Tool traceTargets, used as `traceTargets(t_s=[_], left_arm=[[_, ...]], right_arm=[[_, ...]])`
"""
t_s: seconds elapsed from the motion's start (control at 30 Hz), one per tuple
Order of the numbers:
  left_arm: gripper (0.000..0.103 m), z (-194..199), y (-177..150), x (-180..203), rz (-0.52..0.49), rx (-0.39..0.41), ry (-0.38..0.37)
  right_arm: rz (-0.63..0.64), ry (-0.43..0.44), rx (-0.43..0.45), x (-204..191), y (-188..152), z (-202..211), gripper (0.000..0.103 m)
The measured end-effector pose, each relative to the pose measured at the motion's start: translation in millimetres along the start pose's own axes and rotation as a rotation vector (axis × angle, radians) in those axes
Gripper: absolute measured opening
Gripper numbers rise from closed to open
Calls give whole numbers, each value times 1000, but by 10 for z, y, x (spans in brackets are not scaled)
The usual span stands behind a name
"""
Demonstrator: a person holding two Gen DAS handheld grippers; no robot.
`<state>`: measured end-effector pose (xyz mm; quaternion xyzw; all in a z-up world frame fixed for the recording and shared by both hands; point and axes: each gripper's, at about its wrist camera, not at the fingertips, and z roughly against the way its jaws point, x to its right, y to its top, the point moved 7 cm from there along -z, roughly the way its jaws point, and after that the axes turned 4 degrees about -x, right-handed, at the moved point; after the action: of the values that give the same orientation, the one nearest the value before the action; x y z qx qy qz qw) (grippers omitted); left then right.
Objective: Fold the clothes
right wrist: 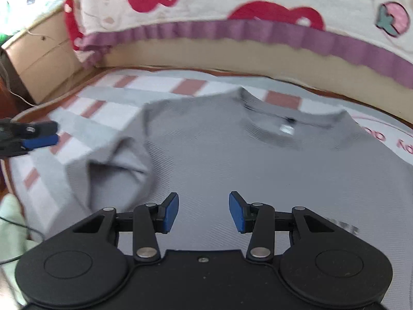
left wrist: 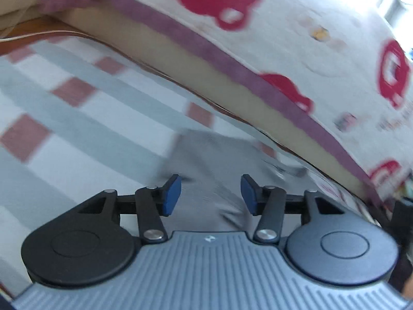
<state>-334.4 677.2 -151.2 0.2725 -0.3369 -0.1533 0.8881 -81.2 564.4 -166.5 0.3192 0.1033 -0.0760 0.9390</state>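
A grey T-shirt [right wrist: 232, 155] lies spread flat on a checked sheet, collar and white neck label [right wrist: 286, 129] at the far side. Its left sleeve [right wrist: 116, 165] lies crumpled, folded in toward the body. My right gripper [right wrist: 204, 211] hovers open over the shirt's middle, nothing between its blue pads. My left gripper [left wrist: 210, 195] is also open and empty, just above a grey part of the shirt [left wrist: 206, 160] near the sheet. In the right wrist view the left gripper [right wrist: 41, 134] shows at the far left edge, off the shirt's sleeve side.
The sheet [right wrist: 180, 85] has grey, white and pink squares. A cream cover with red prints and a purple frill [right wrist: 232, 31] rises along the far side. A cardboard box [right wrist: 44, 49] stands at back left. Pale green cloth [right wrist: 10, 227] and a thin cable lie at lower left.
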Motion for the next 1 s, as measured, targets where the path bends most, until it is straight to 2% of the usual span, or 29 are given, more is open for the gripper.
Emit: traceTargets(t_s=[0.07,0.17,0.2,0.27,0.33,0.37,0.43,0.47,0.57,0.63,0.67,0.7,0.73,0.77,0.8,0.87,0.93,0.97,1.0], left_arm=[[50,-28,6,-101,18,-3,35],[48,-138,-73,-91,0,-41,34],[48,-175,-101,-80,-13,-52,28],[49,-222,-169,-44,-42,-71,21],[49,-257,-198,-12,-70,-68,30],[49,-270,-197,7,-86,-65,30],[50,-255,-179,39,-95,-43,15],[50,-243,-169,54,-94,-31,2],[48,-211,-189,124,-113,-45,-36],[49,-223,-267,204,-152,-97,-58],[50,-227,-306,243,-172,-123,-69],[50,-232,-346,282,-191,-149,-80],[50,-290,-403,316,-227,-180,-56],[50,-363,-464,348,-267,-212,-22],[50,-435,-524,379,-308,-244,12],[50,-538,-590,401,-350,-271,53],[51,-574,-616,411,-380,-278,74],[53,-575,-619,414,-383,-284,67],[53,-571,-615,409,-374,-289,57]], right_arm=[[-24,77,11,-176,121,-43,49],[5,143,9,-471,240,-212,52],[45,143,-8,-570,237,-307,59],[112,103,-55,-636,160,-569,66],[147,61,-85,-638,75,-787,65],[127,69,-65,-616,64,-804,63],[85,89,-17,-572,67,-803,8],[64,100,35,-558,135,-701,2],[46,68,242,-516,358,-229,3],[77,-13,315,-438,397,-4,3],[84,-41,321,-378,375,36,3],[79,-57,291,-292,332,-2,5],[62,-82,231,-177,269,-107,6],[35,-125,162,-37,187,-240,12],[3,-161,111,95,113,-336,14],[-90,-186,84,306,6,-385,14],[-216,-95,97,371,-41,-325,15],[-273,-27,104,355,-54,-292,24],[-312,26,106,331,-59,-277,40]])
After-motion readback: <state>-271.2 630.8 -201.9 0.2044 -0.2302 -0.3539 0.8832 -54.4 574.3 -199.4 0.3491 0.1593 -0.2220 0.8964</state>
